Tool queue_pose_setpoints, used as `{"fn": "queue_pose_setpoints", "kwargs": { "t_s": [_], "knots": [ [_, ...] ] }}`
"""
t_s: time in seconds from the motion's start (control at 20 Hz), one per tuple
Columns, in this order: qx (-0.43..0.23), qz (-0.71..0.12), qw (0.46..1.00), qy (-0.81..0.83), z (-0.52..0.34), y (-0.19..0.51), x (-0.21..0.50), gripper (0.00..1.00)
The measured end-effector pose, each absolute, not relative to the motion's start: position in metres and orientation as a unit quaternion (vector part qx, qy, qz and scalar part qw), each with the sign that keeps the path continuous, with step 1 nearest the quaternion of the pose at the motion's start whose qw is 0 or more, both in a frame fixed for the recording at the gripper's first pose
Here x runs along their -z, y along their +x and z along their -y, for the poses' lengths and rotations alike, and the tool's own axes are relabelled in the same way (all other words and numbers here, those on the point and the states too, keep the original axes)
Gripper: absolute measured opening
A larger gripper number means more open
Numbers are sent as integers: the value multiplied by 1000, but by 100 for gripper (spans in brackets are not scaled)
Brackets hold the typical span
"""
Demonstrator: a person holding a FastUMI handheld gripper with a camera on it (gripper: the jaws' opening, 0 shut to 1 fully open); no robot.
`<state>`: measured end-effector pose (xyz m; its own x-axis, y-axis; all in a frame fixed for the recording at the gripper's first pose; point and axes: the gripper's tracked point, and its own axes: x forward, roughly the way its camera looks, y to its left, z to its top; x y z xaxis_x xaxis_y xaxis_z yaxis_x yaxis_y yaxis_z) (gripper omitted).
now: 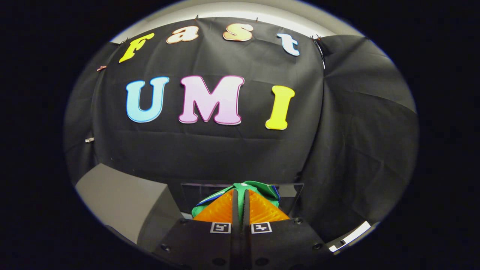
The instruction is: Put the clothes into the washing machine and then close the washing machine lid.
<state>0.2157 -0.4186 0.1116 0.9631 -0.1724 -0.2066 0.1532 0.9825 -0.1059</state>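
Claw [240, 198] pinched on green garment [258, 189] — bunched, no clear axis.

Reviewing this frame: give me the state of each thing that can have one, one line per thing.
gripper: fingers nearly together, pinching green fabric between them.
green garment: held up off any surface, bunched around and just beyond the fingertips.
clear lid: seems raised behind the garment; cannot tell how far open.
grey washing machine body: beside the fingers, below the cloth wall; its opening is hidden.
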Motion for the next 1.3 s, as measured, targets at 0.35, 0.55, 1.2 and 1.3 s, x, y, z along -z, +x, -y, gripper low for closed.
{"fn": "queue_pose_setpoints", "kwargs": {
  "t_s": [0.35,0.55,1.2,1.3],
  "knots": [
    [96,-161,981,-41,451,227,-10,5],
    [108,-194,974,-46,462,229,46,5],
    [96,-346,931,-64,463,241,218,5],
    [89,-369,922,-73,463,242,234,5]
  ]
}}
